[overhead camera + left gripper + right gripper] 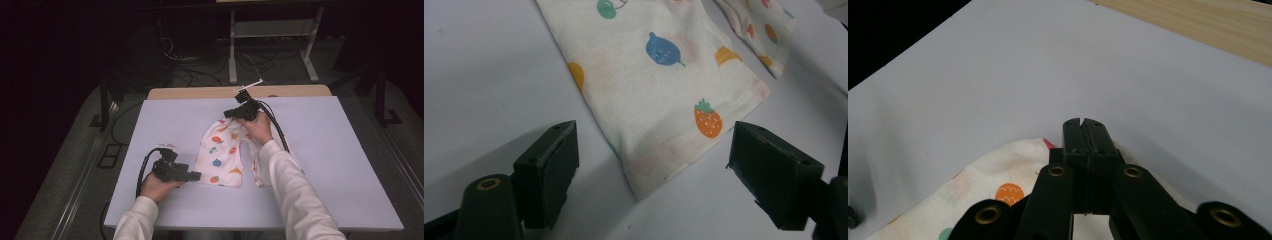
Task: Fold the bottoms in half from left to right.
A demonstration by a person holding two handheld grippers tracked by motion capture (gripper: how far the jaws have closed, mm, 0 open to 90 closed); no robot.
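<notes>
Two claws work on one small garment. The right claw (1082, 131) has its black jaws pressed together, and in the right gripper view the cream cloth of the garment (222, 152) bunches right under and around them; whether a fold is actually pinched between the pads I cannot tell. In the high view this claw (239, 111) sits at the far end of the garment, gripped by the right hand (259, 126).

The left claw (651, 165) stands open, with nothing between its jaws. Its pads are flat, matt black blocks with small screw holes, and brass-coloured rivets show on the arms. Just ahead of it lies the near hem of the garment (659, 95), apart from both pads, its corner pointing into the gap. In the high view the left claw (192, 175) lies level, just beside that hem, held by the left hand (156, 187).

No writing or label can be read anywhere. The garment is soft, thin cream fabric, slightly wrinkled, printed with small fruit: an orange strawberry, a blue fruit, green cherries, yellow shapes. It looks like a pair of small trousers, two legs spreading toward the person. It lies flat on the table (330, 150), whose top is a smooth, pale lilac sheet, with a strip of light wood beyond the right claw.
</notes>
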